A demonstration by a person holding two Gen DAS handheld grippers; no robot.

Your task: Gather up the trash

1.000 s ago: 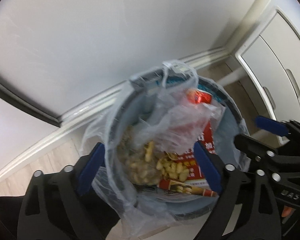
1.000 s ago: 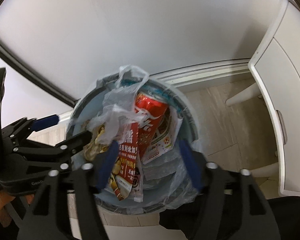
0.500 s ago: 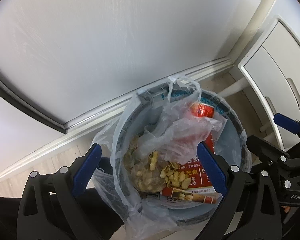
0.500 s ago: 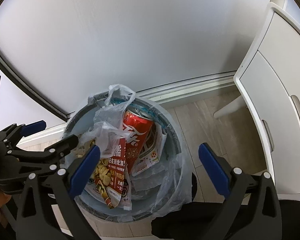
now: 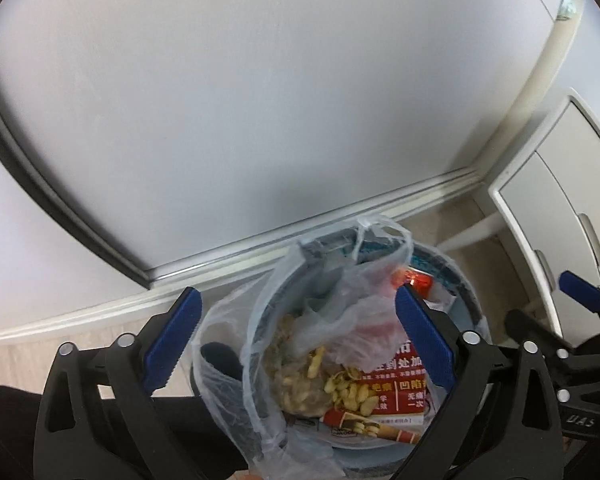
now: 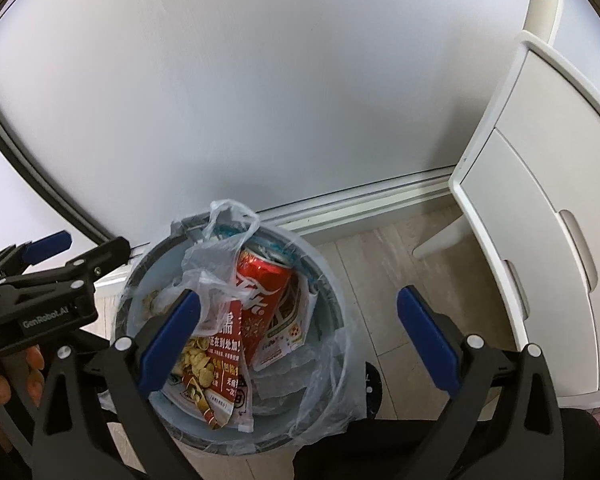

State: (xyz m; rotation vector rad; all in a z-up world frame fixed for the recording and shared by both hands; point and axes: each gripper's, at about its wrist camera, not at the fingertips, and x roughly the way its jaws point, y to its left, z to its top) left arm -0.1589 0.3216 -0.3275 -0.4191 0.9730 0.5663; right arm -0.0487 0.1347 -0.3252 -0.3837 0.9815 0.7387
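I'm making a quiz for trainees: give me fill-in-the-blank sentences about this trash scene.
1. The soda can in the bin is coloured ____.
2. The bin is lined with a clear plastic ____.
3. The right tongs hold ____.
4. The cabinet beside the bin is coloured ____.

Missing words: red; bag; nothing; white.

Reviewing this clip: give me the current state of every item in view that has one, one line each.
trash bin: upright on the floor, fairly full
bin liner: loose, its handle loop sticking up
red can: inside the bin, tilted, top up
red leaflet: in the bin, crumpled
nut shells: loose in the bin
left gripper: jaws opening, holding nothing
right gripper: open, holding nothing
cabinet doors: closed
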